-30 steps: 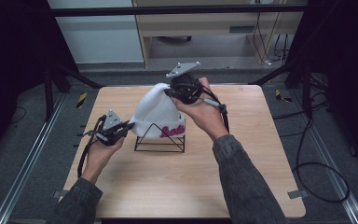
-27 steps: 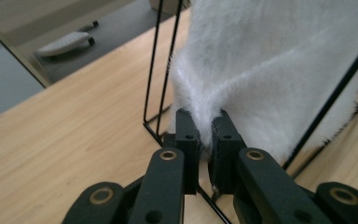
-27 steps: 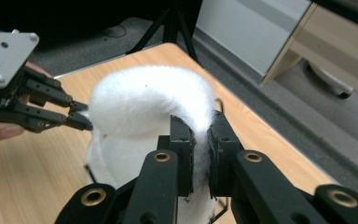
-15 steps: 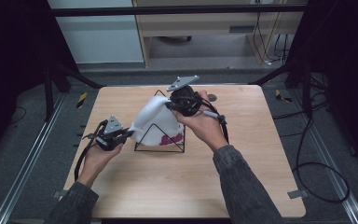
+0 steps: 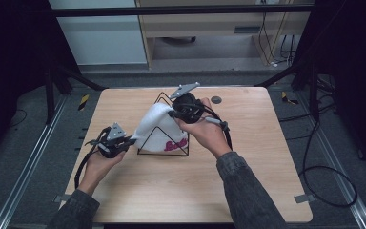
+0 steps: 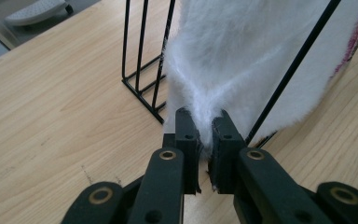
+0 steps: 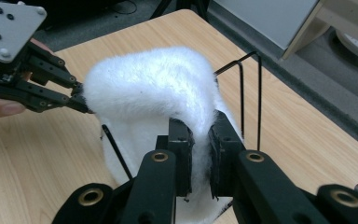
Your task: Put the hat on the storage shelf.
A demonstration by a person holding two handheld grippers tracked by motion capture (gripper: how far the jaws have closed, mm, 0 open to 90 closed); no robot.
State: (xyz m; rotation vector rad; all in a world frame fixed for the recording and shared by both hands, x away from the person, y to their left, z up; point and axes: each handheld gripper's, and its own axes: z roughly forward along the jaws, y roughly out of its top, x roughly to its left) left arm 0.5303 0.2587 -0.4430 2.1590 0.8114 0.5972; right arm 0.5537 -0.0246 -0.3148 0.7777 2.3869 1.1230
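Observation:
A white fluffy towel point(image 5: 158, 126) with pink lettering hangs over a black wire rack point(image 5: 162, 151) in the middle of the wooden table point(image 5: 248, 181). My left gripper point(image 5: 129, 141) pinches the towel's lower left edge point(image 6: 205, 112), its jaws shut on the fabric. My right gripper point(image 5: 174, 114) is shut on the towel's upper fold point(image 7: 158, 84) at the top of the rack point(image 7: 249, 84). The left gripper point(image 7: 81, 105) also appears in the right gripper view, clamped on the towel's far corner. The rack's wires point(image 6: 142, 60) stand just behind the left gripper's jaws.
A small dark round disc point(image 5: 216, 99) lies on the table behind the right hand. Black frame posts stand at the table's back corners, and cables point(image 5: 324, 171) trail on the floor to the right. A low shelf unit point(image 5: 209, 28) stands beyond the table.
Both grippers have drawn the towel toward the near side and lower over the rack. The left gripper has shifted slightly down and toward the person.

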